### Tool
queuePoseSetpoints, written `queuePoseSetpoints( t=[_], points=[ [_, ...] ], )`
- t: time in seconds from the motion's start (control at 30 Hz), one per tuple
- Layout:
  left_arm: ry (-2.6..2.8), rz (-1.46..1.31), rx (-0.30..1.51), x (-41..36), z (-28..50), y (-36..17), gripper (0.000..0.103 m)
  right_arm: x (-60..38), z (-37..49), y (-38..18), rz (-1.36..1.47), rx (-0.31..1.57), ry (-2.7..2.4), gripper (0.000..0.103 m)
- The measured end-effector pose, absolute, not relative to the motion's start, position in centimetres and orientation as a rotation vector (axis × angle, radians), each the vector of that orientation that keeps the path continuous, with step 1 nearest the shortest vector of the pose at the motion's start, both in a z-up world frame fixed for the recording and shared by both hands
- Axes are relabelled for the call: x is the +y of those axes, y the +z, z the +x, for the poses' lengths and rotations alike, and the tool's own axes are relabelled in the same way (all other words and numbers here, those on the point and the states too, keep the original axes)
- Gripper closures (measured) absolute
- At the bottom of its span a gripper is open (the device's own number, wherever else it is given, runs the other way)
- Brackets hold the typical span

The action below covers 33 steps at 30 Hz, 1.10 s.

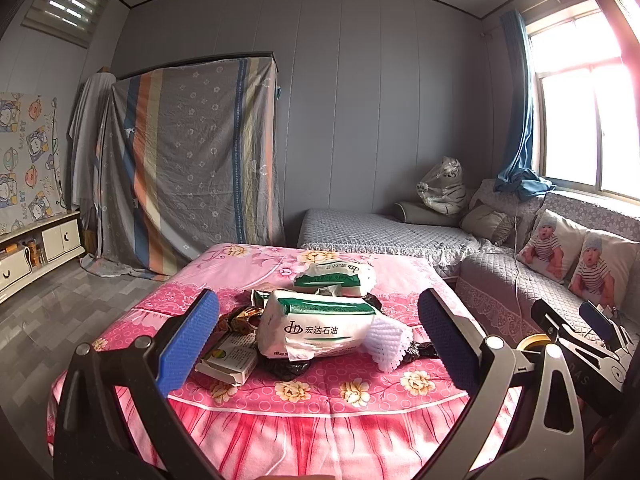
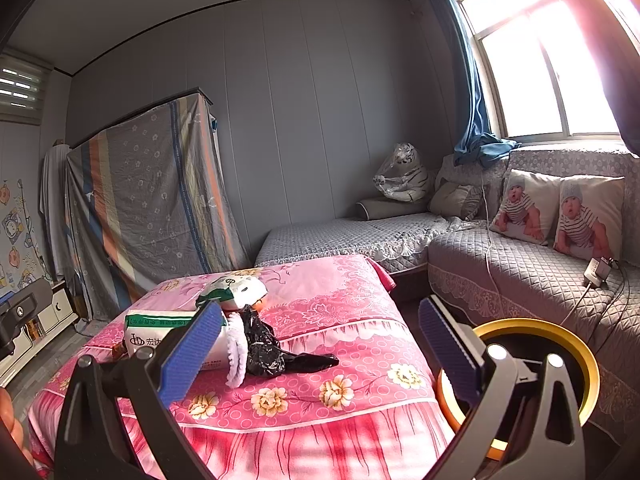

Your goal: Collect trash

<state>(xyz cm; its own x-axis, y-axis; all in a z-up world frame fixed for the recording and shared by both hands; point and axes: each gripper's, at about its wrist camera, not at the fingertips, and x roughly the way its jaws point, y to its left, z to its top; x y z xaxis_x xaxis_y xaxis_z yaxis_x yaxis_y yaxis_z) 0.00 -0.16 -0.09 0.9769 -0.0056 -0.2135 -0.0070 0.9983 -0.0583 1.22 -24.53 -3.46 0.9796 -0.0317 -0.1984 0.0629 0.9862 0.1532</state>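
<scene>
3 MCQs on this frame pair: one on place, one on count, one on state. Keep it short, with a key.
1. Where does the yellow-rimmed bin stand, seen from the right wrist view?
A. On the pink floral cloth
B. To the right of the table, by the grey sofa
C. Under the window blind

2. How many white-and-green tissue packs lie on the table?
A. One
B. Two
C. Four

3. What state is the left gripper in?
A. Shut on the black bag
B. Shut on nothing
C. Open, holding nothing

Key: 1 B, the bin sits beyond the table's right edge, next to the sofa. 2 B, a near pack and a far pack show on the table. 3 C, its blue pads stand wide apart with the trash pile ahead of them, nothing pressed between.
</scene>
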Motion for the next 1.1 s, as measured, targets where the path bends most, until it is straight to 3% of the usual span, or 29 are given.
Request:
queuePoseSetpoints(
  t=[1.1],
  points=[
    [-0.015,-0.052,0.232,-0.56,0.12,-0.70,0.008,-25.09,1.40,-4.11,0.172,0.215,-0.054,0.008]
  ],
)
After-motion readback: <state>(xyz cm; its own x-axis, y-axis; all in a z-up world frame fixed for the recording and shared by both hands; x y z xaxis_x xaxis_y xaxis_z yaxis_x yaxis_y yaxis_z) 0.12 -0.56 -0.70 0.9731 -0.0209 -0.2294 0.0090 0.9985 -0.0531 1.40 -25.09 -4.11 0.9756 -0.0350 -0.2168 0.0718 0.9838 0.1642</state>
